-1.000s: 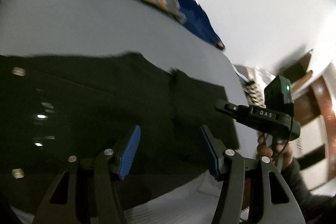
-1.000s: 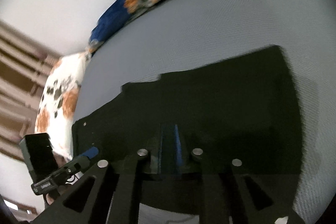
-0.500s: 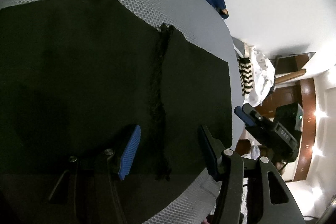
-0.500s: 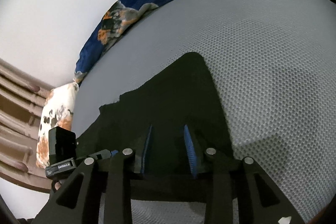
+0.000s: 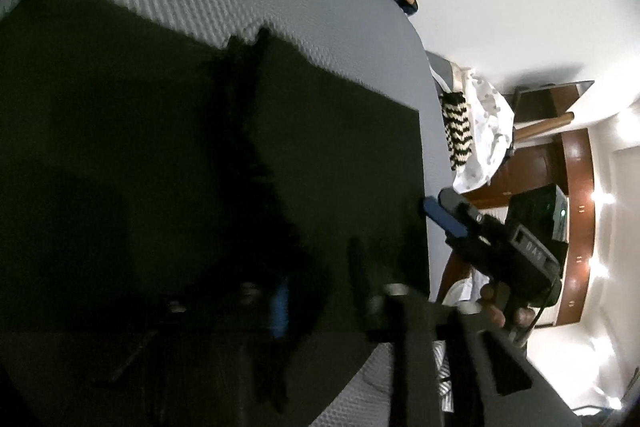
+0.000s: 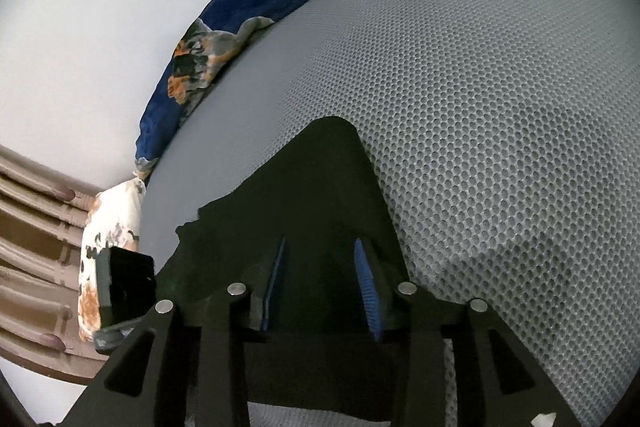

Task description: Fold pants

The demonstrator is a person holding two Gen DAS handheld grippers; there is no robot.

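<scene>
Black pants (image 5: pixel 140 147) lie spread flat on a grey mesh mattress (image 6: pixel 480 107). A dark raised seam ridge (image 5: pixel 248 115) runs down their middle. My left gripper (image 5: pixel 316 291) is low over that ridge, blurred and dark, its jaws closing with bunched cloth pinched between them. My right gripper (image 6: pixel 322 283) hovers at the pants' corner (image 6: pixel 332 155); its jaws are opening and the cloth lies flat beneath the blue pads (image 6: pixel 366 287), not gripped. The right gripper (image 5: pixel 440 215) also shows at the pants' right edge, held by a hand (image 5: pixel 496 307).
A dark blue patterned blanket (image 6: pixel 240 27) lies along the mattress's far edge by the white wall. A white and orange pillow (image 6: pixel 104 255) sits beside a slatted headboard (image 6: pixel 32 227). Zigzag and white cloths (image 5: pixel 456 131) and wooden furniture (image 5: pixel 576 187) stand beyond the mattress's right edge.
The left gripper dropped toward the pants' seam and its jaws narrowed onto it. The right jaws went from shut to spread apart, and that gripper slid toward the pants' corner.
</scene>
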